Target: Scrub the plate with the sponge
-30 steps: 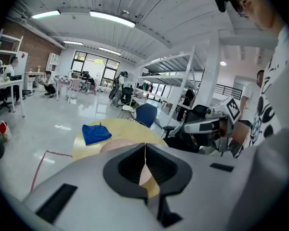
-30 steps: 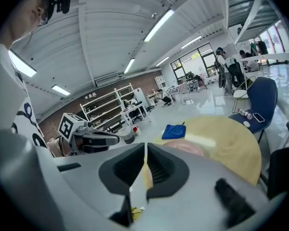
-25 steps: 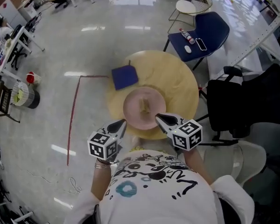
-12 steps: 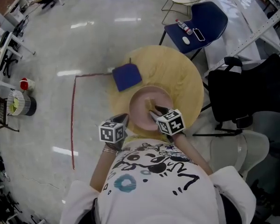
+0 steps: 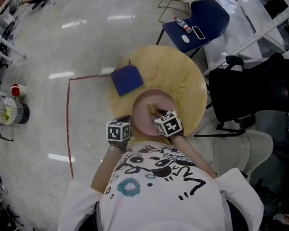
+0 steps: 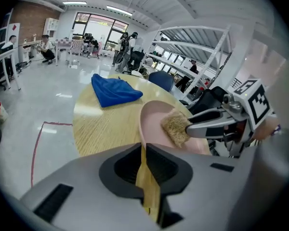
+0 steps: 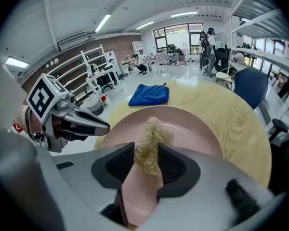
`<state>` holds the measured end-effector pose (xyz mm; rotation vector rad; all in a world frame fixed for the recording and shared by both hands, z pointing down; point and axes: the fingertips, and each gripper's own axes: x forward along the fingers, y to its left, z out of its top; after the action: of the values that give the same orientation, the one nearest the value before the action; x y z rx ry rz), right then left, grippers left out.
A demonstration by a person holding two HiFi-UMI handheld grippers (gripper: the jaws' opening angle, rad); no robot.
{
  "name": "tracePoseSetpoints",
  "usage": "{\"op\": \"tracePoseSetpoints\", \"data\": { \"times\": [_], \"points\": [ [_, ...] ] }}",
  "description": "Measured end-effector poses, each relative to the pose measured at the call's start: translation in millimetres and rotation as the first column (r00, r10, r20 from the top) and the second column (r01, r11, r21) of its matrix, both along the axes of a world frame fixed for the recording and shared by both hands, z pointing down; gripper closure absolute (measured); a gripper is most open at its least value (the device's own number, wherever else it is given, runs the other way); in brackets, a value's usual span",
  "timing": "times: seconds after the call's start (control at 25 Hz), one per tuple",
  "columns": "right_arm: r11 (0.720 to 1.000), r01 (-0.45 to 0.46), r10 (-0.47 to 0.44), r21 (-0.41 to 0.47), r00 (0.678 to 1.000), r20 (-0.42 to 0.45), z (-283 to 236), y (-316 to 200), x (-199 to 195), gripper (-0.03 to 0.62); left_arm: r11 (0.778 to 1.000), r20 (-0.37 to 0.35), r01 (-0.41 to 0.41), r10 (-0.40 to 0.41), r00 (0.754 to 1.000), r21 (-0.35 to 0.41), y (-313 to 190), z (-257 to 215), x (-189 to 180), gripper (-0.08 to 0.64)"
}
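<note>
Round wooden table (image 5: 183, 76) carries the pink plate (image 7: 192, 129). On it lies the sponge (image 7: 151, 134), its long axis running straight ahead between the right gripper's (image 5: 156, 113) jaws, which have just been opening and are not yet clamped. The left gripper (image 6: 143, 150), pinched together and empty, sits at the plate's near rim.

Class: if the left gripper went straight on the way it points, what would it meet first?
Most likely the near rim of the pink plate, just beyond the tips of the left gripper on the wooden table; whether they already touch is unclear.
</note>
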<state>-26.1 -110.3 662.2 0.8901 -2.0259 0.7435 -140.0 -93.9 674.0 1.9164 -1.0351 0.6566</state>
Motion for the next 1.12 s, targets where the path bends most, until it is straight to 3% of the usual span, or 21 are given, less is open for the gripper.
{"op": "tracePoseSetpoints", "data": {
  "times": [0.16,0.44,0.6,0.72,0.92,0.96,1.0,1.12],
  "points": [
    [0.999,0.031,-0.030,0.026,0.999,-0.023,6,1,-5,0.446,0.999,-0.004,-0.037,0.037,0.999,0.011,-3,-2,6,0.541],
    [0.995,0.073,-0.073,0.067,0.997,0.000,-9,-3,-13,0.529,0.996,0.011,-0.091,0.091,0.996,0.003,-1,-7,8,0.540],
    [0.986,0.162,-0.164,0.032,0.984,0.072,-14,9,-36,0.531,0.995,-0.005,-0.097,0.097,0.995,-0.014,1,-6,11,0.540],
    [0.975,0.224,-0.224,0.008,0.972,0.075,-10,14,-46,0.531,0.996,-0.006,-0.090,0.090,0.996,-0.026,-1,-4,14,0.540],
    [0.969,0.248,-0.246,-0.018,0.966,0.082,-2,15,-50,0.531,0.995,0.001,-0.087,0.087,0.996,-0.050,-5,-4,17,0.536],
    [0.969,0.248,-0.246,-0.017,0.966,0.083,-3,14,-50,0.531,0.995,-0.004,-0.085,0.084,0.996,-0.057,-6,-5,18,0.509],
    [0.969,0.248,-0.246,-0.016,0.965,0.086,-3,13,-49,0.531,0.995,-0.008,-0.082,0.082,0.997,-0.064,-6,-5,20,0.413],
    [0.967,0.253,-0.251,-0.013,0.962,0.104,-4,10,-44,0.531,0.995,0.033,-0.060,0.063,0.997,-0.081,-9,0,22,0.396]
  ]
}}
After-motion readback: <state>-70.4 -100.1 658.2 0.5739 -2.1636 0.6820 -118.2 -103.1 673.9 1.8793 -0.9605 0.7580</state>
